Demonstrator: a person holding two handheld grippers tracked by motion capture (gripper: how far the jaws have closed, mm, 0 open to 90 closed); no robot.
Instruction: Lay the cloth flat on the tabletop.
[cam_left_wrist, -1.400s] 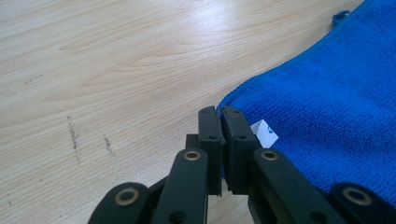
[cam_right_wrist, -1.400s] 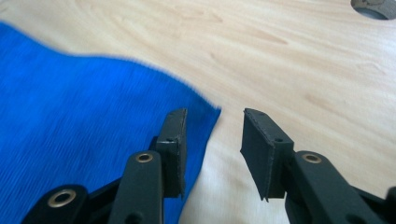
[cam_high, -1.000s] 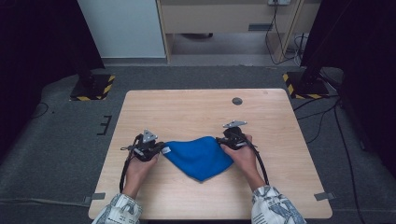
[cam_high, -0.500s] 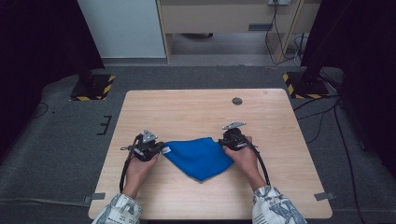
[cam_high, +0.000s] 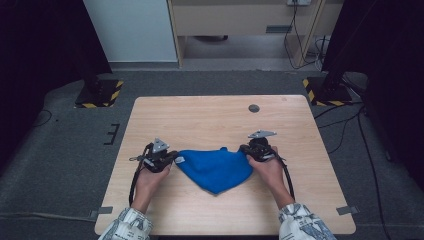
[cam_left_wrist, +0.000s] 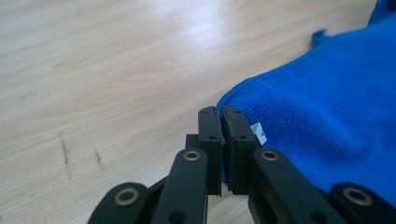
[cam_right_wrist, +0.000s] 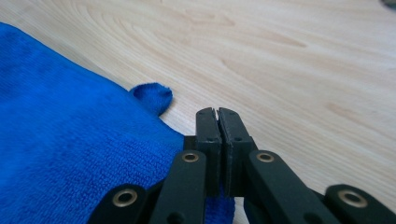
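Note:
A blue cloth (cam_high: 216, 169) lies bunched on the wooden table (cam_high: 210, 120), hanging between both grippers toward the near edge. My left gripper (cam_high: 172, 159) is at the cloth's left corner. Its jaws are closed on the cloth's hem (cam_left_wrist: 243, 100) beside a small white tag (cam_left_wrist: 258, 132). My right gripper (cam_high: 246, 150) holds the right corner with its jaws pressed together, and blue fabric (cam_right_wrist: 70, 140) runs under and between them. A small flap of cloth (cam_right_wrist: 152, 97) sticks out just left of the right gripper (cam_right_wrist: 217, 112). The left gripper's tips (cam_left_wrist: 219, 112) rest low over the wood.
A small dark round disc (cam_high: 254, 108) sits near the table's far edge. Bare wood stretches beyond the cloth. On the floor, black stands with yellow-black striped bases (cam_high: 100, 95) (cam_high: 325, 92) flank the table, and cables trail at the right.
Both hands stay almost where they were. The cloth's upper edge is drawn a little straighter between the grippers.

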